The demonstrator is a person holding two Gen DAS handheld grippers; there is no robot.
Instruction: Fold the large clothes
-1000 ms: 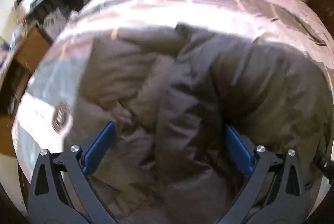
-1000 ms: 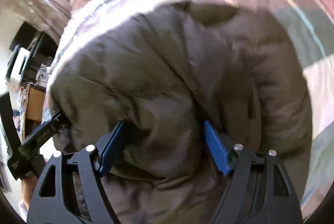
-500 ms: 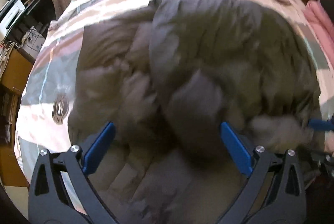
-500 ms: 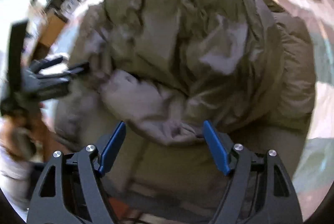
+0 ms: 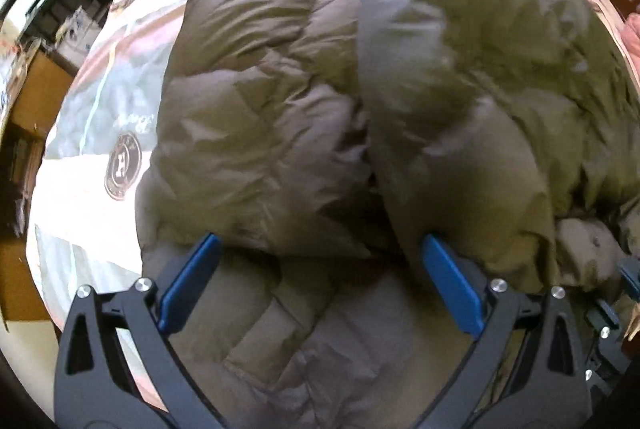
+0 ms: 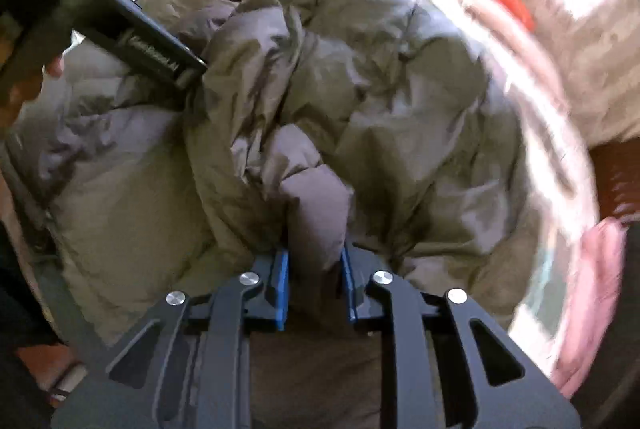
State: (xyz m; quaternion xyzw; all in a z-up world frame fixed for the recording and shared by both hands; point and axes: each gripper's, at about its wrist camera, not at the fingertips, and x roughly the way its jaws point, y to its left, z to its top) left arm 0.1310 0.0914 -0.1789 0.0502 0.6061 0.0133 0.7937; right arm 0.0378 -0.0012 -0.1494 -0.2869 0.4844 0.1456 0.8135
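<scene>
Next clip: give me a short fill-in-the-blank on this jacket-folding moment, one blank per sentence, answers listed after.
1. The puffy jacket lies on a ____.
2. The left gripper hangs over the jacket with its jaws ____.
3. The right gripper is closing on a fold of the ____.
4. The pads on both grippers are coloured ____.

Missing words: bed; open; jacket; blue
</scene>
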